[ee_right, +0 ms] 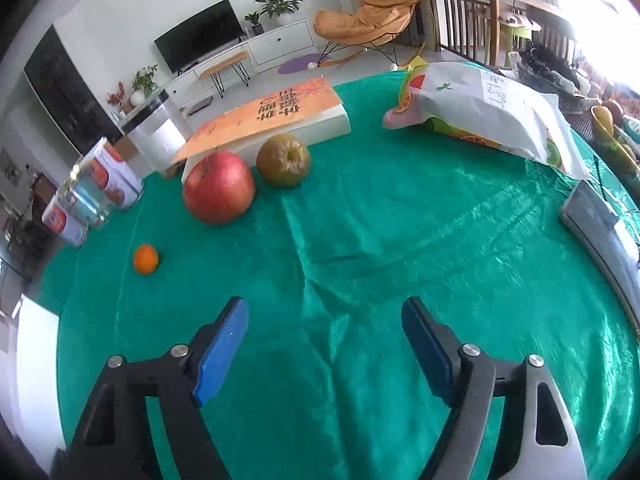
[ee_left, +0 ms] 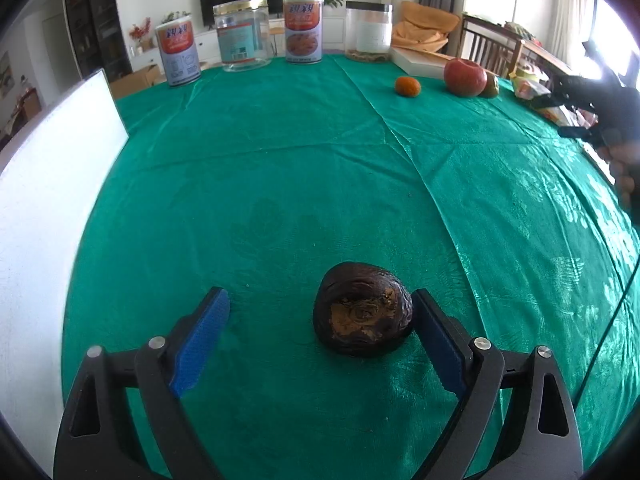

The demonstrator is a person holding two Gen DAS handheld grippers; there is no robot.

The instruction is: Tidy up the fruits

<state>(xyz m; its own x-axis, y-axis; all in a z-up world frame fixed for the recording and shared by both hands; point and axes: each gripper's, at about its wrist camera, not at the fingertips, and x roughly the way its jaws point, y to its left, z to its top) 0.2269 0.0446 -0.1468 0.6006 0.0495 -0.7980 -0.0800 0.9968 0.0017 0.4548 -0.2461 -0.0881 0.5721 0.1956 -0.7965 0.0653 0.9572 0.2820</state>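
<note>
Green tablecloth [ee_left: 280, 152] covered the table — left gripper [ee_left: 322, 320] gaped wide around a dark wrinkled fruit [ee_left: 363, 309], its right pad touching; right gripper [ee_right: 325, 330] stood wide, empty.

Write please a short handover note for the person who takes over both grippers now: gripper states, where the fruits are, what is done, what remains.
Left gripper: open, dark wrinkled fruit on the green tablecloth between its fingers, against the right pad, not gripped.
Right gripper: open, empty, over bare cloth.
Red apple, brownish-green fruit and small orange lie loose at the far side near the book.
Nothing grouped yet; all four fruits remain.
</note>
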